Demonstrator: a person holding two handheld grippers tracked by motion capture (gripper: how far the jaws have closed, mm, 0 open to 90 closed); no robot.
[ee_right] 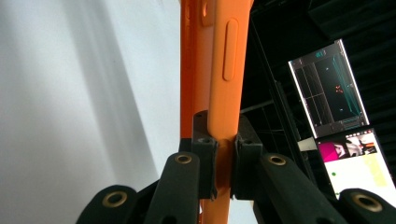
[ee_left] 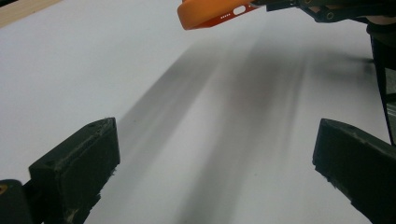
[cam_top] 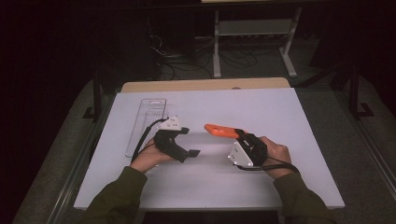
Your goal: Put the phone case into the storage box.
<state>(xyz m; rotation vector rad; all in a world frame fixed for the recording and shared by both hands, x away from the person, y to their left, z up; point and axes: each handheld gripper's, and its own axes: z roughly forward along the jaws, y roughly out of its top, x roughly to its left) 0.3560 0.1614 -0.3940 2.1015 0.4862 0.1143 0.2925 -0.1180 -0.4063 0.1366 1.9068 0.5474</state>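
Note:
An orange phone case [cam_top: 221, 130] is held above the white table, clamped at one end by my right gripper [cam_top: 242, 136]. In the right gripper view the case [ee_right: 224, 70] runs straight up from between the shut jaws, its side button facing me. The left gripper view shows the free end of the case [ee_left: 212, 13] with its port cutouts at the top. My left gripper [cam_top: 190, 142] hovers left of the case, jaws wide apart with nothing between them; one black pad [ee_left: 77, 170] stands over bare table.
A clear plastic tray [cam_top: 145, 125] lies on the white table [cam_top: 280, 112] at the left, behind my left hand. A wooden board edge [cam_top: 205, 85] borders the far side. Monitors [ee_right: 343, 126] glow off to the side in the right gripper view.

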